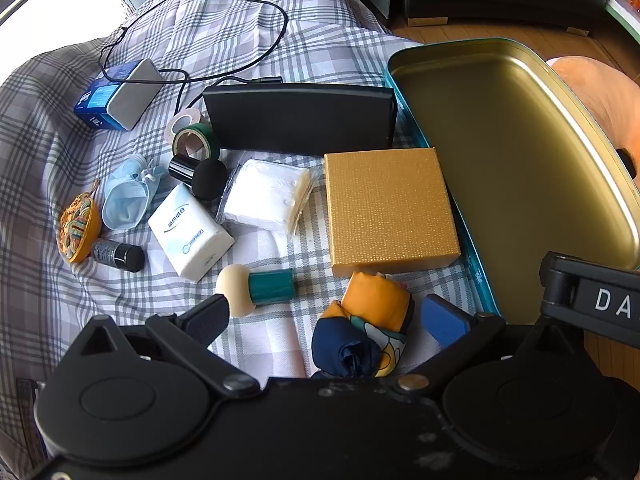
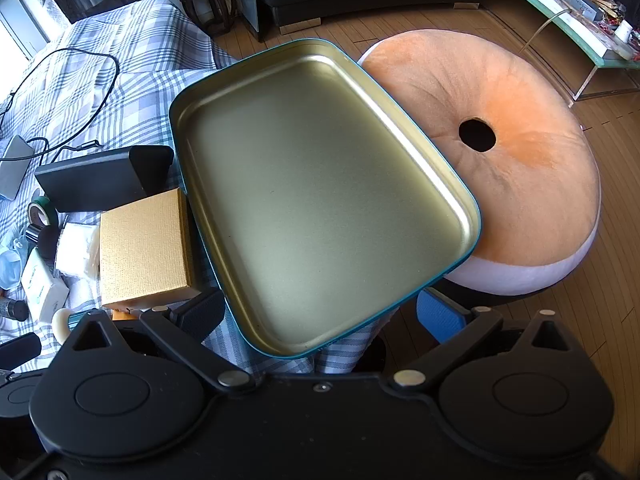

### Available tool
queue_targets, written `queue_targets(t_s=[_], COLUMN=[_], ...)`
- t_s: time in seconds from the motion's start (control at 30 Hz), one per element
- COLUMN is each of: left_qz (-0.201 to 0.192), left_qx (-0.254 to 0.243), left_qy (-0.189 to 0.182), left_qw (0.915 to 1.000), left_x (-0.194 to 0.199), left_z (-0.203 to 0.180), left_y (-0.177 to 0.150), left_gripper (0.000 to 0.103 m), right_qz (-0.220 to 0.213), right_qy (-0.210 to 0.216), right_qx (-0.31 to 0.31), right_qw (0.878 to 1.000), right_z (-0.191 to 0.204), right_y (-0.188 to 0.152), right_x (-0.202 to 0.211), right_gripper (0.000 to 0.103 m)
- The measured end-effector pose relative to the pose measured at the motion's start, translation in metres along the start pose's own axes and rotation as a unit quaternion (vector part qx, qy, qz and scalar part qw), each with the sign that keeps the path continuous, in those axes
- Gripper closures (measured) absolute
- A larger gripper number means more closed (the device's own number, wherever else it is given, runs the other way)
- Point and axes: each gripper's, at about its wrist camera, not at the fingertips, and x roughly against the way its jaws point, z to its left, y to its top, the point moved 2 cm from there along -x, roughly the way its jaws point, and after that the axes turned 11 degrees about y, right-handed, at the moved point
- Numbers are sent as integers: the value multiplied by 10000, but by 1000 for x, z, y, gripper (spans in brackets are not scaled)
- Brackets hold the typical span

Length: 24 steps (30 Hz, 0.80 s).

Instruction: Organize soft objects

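In the left wrist view, a folded orange and navy cloth (image 1: pixel 370 320) lies on the checked bedspread between the spread fingers of my left gripper (image 1: pixel 328 318), which is open. A cream puff with a teal handle (image 1: pixel 256 289) lies by the left finger. Farther off are a white tissue pack (image 1: pixel 188 236), a bag of cotton pads (image 1: pixel 268 196), a blue face mask (image 1: pixel 128 196) and a black sponge puff (image 1: pixel 208 178). The gold-lined teal tin (image 2: pixel 320 200) holds nothing. My right gripper (image 2: pixel 320 316) hangs open over the tin's near rim.
A gold box (image 1: pixel 388 212) and a black case (image 1: pixel 300 118) stand beside the tin (image 1: pixel 500 152). Tape rolls (image 1: pixel 196 140), a power bank (image 1: pixel 132 92) with a cable, a small black bottle (image 1: pixel 118 256) and a pouch of hair ties (image 1: pixel 78 226) lie left. An orange cushion (image 2: pixel 500 160) sits right.
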Motion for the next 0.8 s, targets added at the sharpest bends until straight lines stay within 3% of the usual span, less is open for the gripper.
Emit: queue_targets(t_s=[0.8], left_qz=[14], left_qx=[17], left_qy=[-12], left_qw=[10000], left_x=[-1], left_z=[1], left_y=[-2], left_gripper=[0], right_qz=[4], right_qy=[-16], right_qx=[3], right_qw=[10000], right_z=[0], right_y=[0], right_x=[-1], right_gripper=[4])
